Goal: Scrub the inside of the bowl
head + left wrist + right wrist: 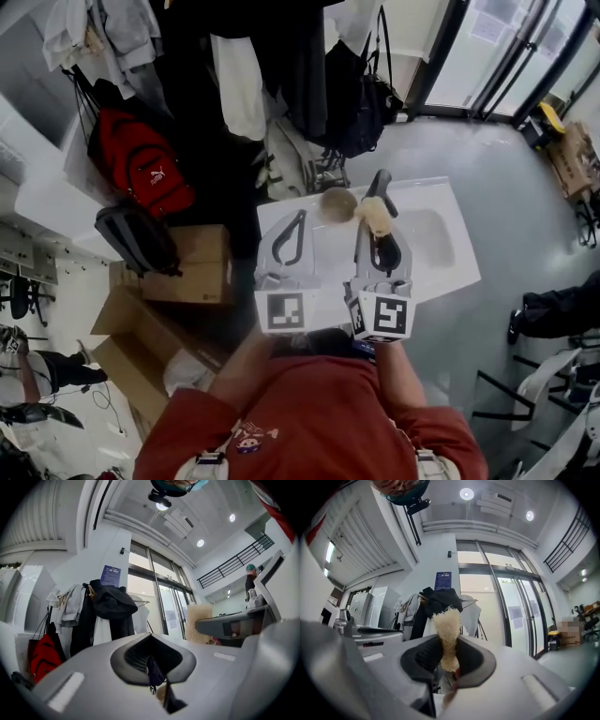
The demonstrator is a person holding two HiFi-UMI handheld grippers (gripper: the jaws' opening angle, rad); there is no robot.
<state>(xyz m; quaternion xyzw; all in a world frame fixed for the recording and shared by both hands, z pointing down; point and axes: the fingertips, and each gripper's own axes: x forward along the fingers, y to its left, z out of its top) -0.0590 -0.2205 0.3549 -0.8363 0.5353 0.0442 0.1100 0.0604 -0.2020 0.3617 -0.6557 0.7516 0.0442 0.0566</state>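
1. The right gripper (380,192) is clenched on a pale, fibrous scrubber (376,217); in the right gripper view the tuft stands up out of the closed jaws, pinched between the dark pads (423,657).
2. The left gripper (298,223) is clenched as well, its jaws drawn together; a small dark scrap shows in the slit in the left gripper view, and I cannot tell what it is; no other thing is gripped.
3. The bowl (336,204), tan and round, sits between the two tools; it lies just to the right of the left gripper's tip and just to the left of the right gripper's jaws; whether either tool touches it cannot be told.
4. Both tools are held side by side, near each other, over a white counter (459,267); a shallow basin (429,236) is sunk into it to the right of the right gripper.
5. Beyond the tips of both tools hang dark and light coats (281,66); well off to the left of the left gripper are a red backpack (141,169) and cardboard boxes (187,267) on the floor.
6. Behind the marker cubes (286,310), the person's red sleeves reach down to the handles.
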